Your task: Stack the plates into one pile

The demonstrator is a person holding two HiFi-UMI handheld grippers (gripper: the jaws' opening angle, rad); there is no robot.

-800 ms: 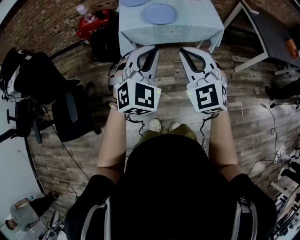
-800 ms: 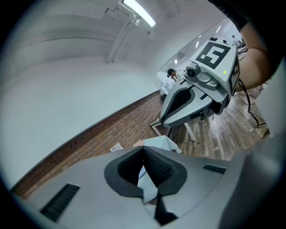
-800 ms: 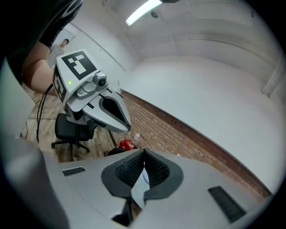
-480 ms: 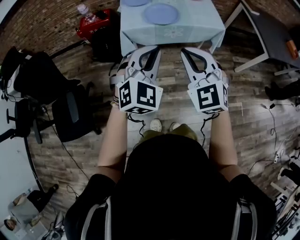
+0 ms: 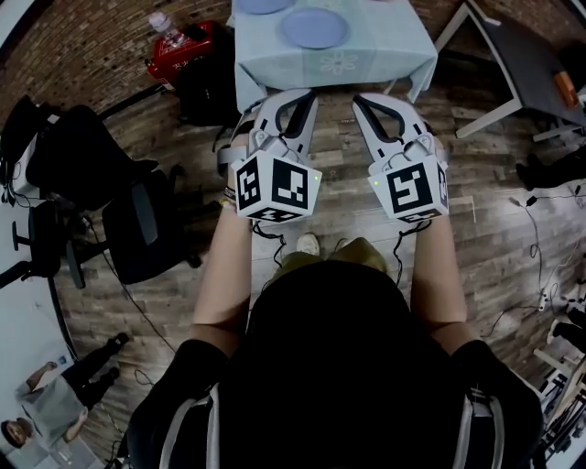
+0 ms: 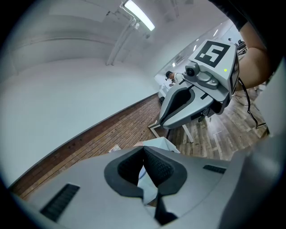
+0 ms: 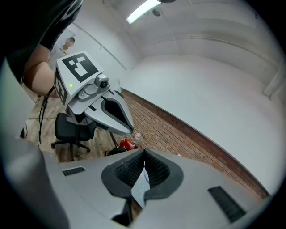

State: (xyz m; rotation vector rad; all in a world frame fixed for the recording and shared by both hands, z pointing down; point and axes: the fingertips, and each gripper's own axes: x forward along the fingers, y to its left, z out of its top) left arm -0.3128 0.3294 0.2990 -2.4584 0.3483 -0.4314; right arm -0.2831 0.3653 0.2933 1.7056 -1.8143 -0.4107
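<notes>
Although the table (image 5: 249, 64), draped in a pale blue-green tablecloth (image 5: 366, 55), is seen ahead of the person, nothing on it has yet been touched. One blue plate (image 5: 314, 27) is laid on the cloth near the table's middle. A second plate (image 5: 264, 5), cut by the picture's top edge, is set beyond it toward the table's far left. The two are kept apart, so no pile has been begun. The left gripper (image 5: 298, 95) and the right gripper (image 5: 364, 97) are held side by side over the wooden floor (image 5: 494, 247), short of the table's near edge, and both are pointed at the table. In each gripper view the jaws are seen brought together at their tips with nothing clamped between them; only a sliver of the tablecloth is glimpsed through the gap behind the pads. Compared with the pictures of under a second ago, the grippers have hardly been shifted relative to the table. Only one shoe (image 5: 309, 244) is now shown below them where two were shown, which is judged to mean that a step toward the table is being taken. The task is therefore judged to be at its approach: the table must be reached and the jaws opened before either plate can be lifted onto the other.
</notes>
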